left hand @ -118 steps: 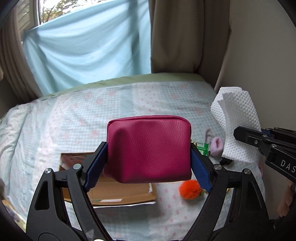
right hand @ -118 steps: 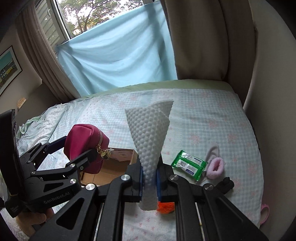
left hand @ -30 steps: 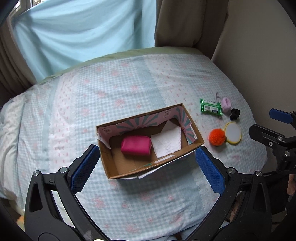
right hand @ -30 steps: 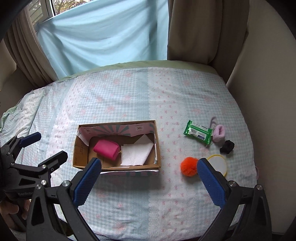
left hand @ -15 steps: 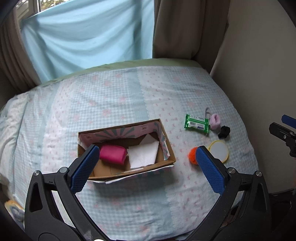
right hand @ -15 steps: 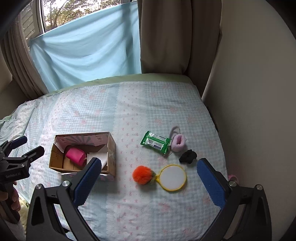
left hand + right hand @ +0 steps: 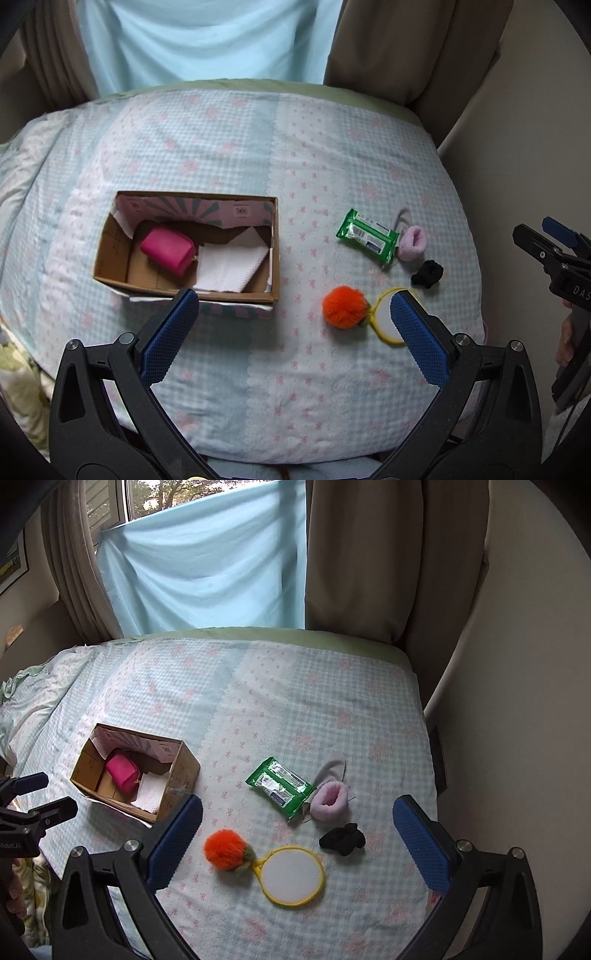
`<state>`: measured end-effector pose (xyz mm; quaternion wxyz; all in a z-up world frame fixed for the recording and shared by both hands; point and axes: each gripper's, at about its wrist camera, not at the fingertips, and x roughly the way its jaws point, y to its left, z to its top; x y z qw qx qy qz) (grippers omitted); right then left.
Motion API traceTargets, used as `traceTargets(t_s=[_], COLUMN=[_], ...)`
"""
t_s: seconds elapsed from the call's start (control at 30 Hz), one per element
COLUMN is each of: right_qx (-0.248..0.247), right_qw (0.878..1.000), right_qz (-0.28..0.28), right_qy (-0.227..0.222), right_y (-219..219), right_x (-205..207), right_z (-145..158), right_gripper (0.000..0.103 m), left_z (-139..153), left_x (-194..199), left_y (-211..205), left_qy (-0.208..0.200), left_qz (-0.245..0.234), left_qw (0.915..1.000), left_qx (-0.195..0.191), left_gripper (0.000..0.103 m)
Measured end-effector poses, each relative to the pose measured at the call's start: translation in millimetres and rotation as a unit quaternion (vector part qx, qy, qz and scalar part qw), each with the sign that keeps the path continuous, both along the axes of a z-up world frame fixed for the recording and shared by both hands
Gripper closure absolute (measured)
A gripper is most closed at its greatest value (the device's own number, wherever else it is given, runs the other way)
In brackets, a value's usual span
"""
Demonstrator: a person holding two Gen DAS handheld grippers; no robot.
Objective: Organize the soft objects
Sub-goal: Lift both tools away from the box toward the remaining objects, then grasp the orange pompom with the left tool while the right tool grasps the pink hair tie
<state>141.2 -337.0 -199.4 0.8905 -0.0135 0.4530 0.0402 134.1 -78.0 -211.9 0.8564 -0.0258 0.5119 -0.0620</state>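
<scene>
Both tongs are just hanging above the bed (image 7: pixel 295 686) with nothing in them: the left gripper (image 7: pixel 291 332) is spread wide near the cardboard box (image 7: pixel 275 254), and the right gripper (image 7: pixel 297 838) is spread wide over the loose stuff on the right. The box already has the pink pouch (image 7: pixel 168 250) on the left and the white cloth (image 7: pixel 231 267) touching it on the right. Still out on the sheet: an orange pom-pom (image 7: pixel 224 850) touching a yellow-rimmed mirror (image 7: pixel 293 875), a black scrunchie (image 7: pixel 342 838), a fuzzy lilac scrunchie (image 7: pixel 329 798) and a green wipes pack (image 7: pixel 279 786) just beside it.
</scene>
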Motion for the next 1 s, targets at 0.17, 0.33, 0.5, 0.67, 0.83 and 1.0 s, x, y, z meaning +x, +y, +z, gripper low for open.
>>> traceTargets(t_s=[0.17,0.33,0.5,0.67,0.83,1.0], right_qx=[-0.011,-0.025,-0.041,-0.058,-0.063,-0.061], right_qw=[1.000,0.997,0.991,0.981,0.975,0.970], right_qz=[0.021,0.055,0.109,0.164,0.193,0.212], right_qy=[0.013,0.039,0.060,0.081,0.094,0.100], right_y=[-16.9,-27.0,-31.8,-35.8,-43.0,-44.9], right_x=[20.0,40.5,63.2,85.1,99.7,107.3], right_z=[-29.3,-68.7,-117.7,-172.1,-222.7,-257.7], right_gripper=[0.000,0.000,0.000,0.000,0.000,0.000], left_z=[-36.8,-90.6,-140.9,-194.0,-240.0,-272.4], left_x=[1.3,8.7,17.9,21.4,25.7,30.7], left_y=[-22.6,-47.1,-58.1,-64.3,-79.8,-93.0], left_qy=[0.041,0.101,0.136,0.146,0.142,0.130], left_qz=[0.005,0.001,0.038,0.078,0.099,0.110], left_qw=[0.9989,0.9938,0.9866,0.9795,0.9788,0.9781], left_qx=[-0.021,-0.047,-0.082,-0.114,-0.110,-0.119], left_gripper=[0.000,0.000,0.000,0.000,0.000,0.001])
